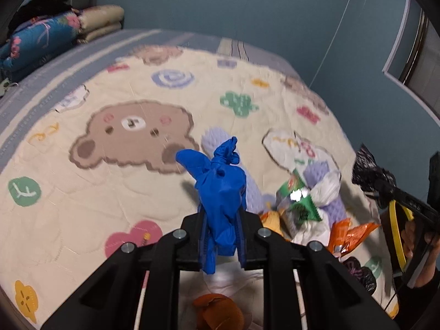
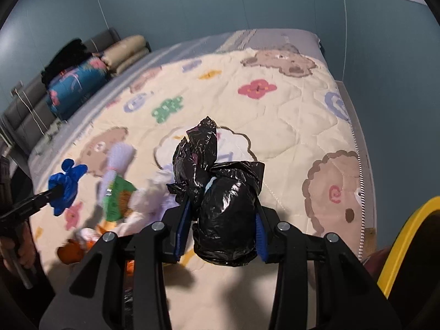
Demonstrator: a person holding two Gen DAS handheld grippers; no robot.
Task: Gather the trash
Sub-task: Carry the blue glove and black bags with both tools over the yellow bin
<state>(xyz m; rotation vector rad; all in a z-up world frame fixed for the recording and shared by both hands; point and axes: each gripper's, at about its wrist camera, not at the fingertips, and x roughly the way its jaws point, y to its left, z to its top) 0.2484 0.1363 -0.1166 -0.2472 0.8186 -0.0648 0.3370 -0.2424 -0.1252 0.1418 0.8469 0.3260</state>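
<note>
1. The left gripper (image 1: 222, 236) was closed on a crumpled blue glove (image 1: 220, 189). Its jaws stood narrow, with the glove pinched between the blue pads and held clear of the quilt (image 1: 82, 220).
2. The right gripper (image 2: 221, 228) was clamped on a bunched black plastic bag (image 2: 222, 209). Its jaws stood part open around the bulk of the bag, and the pads pressed on both sides.
3. Step in hand, as a judgement: 2 pieces of trash were picked up, 1 per gripper, and the carry to a bin was due.
4. Next move, as a judgement: each gripper needed to swing toward a receptacle and hold its grip until above the opening. The glove hung loose below the jaws and could snag or slip.
5. Container: a yellow-rimmed object (image 2: 412, 236) stood at the right edge of the bed, near the right gripper. It may be the bin; its contents were not visible.
6. Trash on the quilt, beyond the left gripper: an orange peel (image 1: 217, 310), an orange wrapper (image 1: 349, 233), a green snack packet (image 1: 299, 200), white tissue (image 1: 327, 187) and lilac foam netting (image 1: 217, 140).
7. Farthest: folded bedding (image 1: 44, 41) lay at the head of the bed, well apart from the trash.
</note>
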